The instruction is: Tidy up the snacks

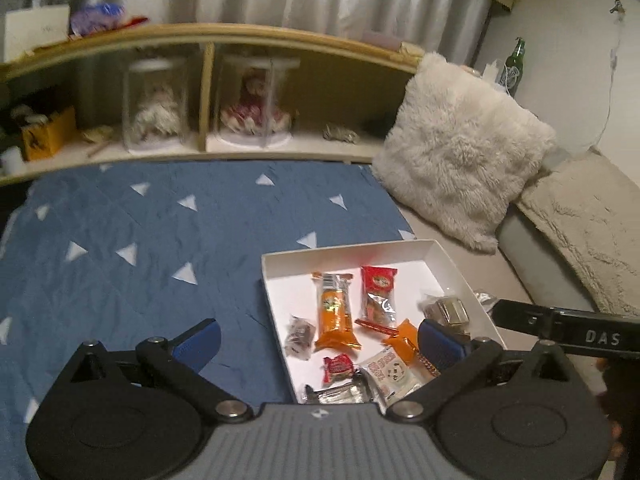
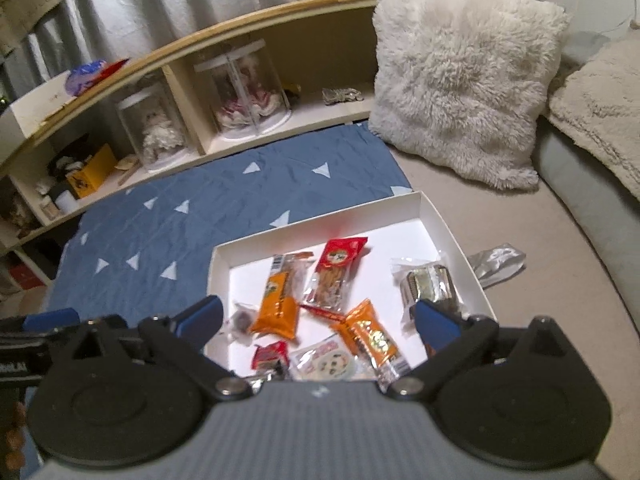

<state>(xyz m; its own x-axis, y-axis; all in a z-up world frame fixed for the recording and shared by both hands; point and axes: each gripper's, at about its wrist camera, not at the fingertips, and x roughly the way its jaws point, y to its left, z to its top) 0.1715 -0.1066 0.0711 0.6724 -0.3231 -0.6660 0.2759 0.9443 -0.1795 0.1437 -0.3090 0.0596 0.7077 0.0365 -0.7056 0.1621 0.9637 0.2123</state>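
Note:
A shallow white box [image 1: 344, 249] [image 2: 320, 216] lies on the bed with several wrapped snacks in it: a long orange pack [image 1: 334, 312] [image 2: 278, 304], a red pack [image 1: 377, 290] [image 2: 334, 270], a smaller orange pack [image 2: 370, 336], a silvery clear-wrapped pack [image 1: 446, 310] [image 2: 428, 284], a small red sweet [image 1: 338, 368] [image 2: 271, 354] and a round white biscuit pack [image 1: 394, 372] [image 2: 326, 364]. My left gripper [image 1: 318, 342] hangs open above the box's near left part, nothing between its fingers. My right gripper [image 2: 318, 320] is open over the box, empty. The right gripper's arm [image 1: 560, 326] shows at the left view's right edge.
A silver wrapper [image 2: 496, 264] lies on the beige sheet right of the box. A blue quilt [image 1: 140, 240] with white triangles covers the left. A fluffy white cushion [image 1: 460, 152] leans at the back right, a wooden shelf [image 1: 200, 36] with doll jars behind. A green bottle [image 1: 515, 65] stands far right.

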